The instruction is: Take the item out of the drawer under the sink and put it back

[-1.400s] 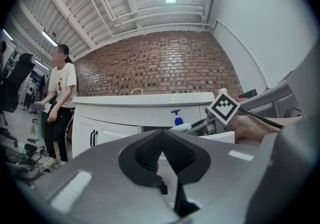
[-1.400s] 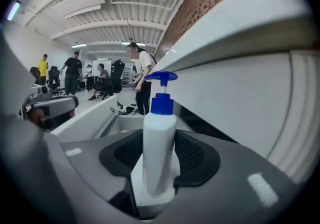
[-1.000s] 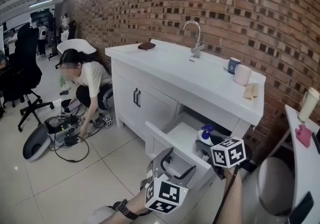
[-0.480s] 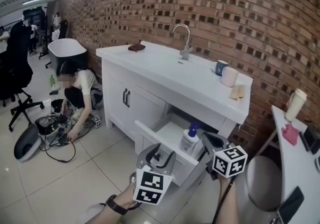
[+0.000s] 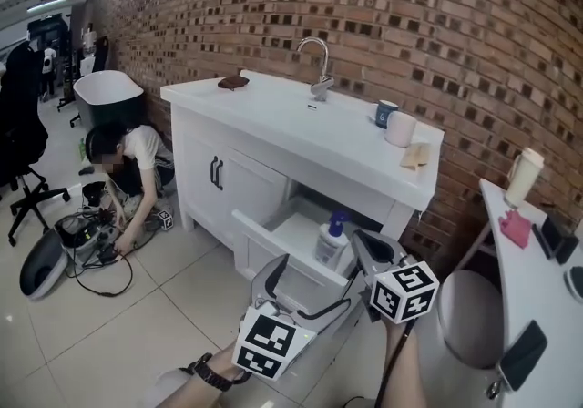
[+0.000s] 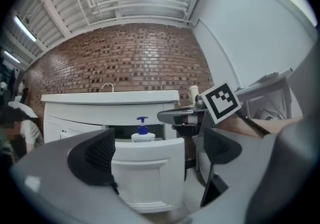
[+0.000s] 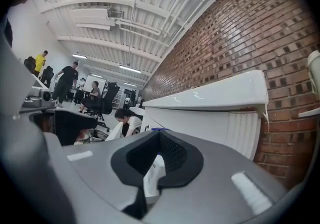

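A white pump bottle [image 5: 330, 239] with a blue pump stands upright in the open white drawer [image 5: 273, 235] under the sink counter [image 5: 301, 119]. My right gripper [image 5: 361, 244] is shut and empty, its tips just right of the bottle and apart from it. In the right gripper view the bottle [image 7: 151, 174] shows through the gap behind the closed right gripper [image 7: 158, 140]. My left gripper [image 5: 305, 292] hangs in front of the drawer front [image 6: 145, 173]. Its jaws are opening and stand wide of the panel without pressing on it. The bottle [image 6: 142, 133] shows above that panel.
A person [image 5: 123, 156] crouches on the floor at the left among cables [image 5: 91, 251]. The counter carries a faucet [image 5: 317, 60], a blue mug [image 5: 385, 112], a white cup [image 5: 399, 129] and a dark object [image 5: 233, 82]. A round stool [image 5: 469, 324] and a white table [image 5: 537, 251] stand at the right.
The bottle went from low beside the right gripper to upright in the drawer. The right jaws closed and drew clear of it. The left jaws spread wider. The view shifted left.
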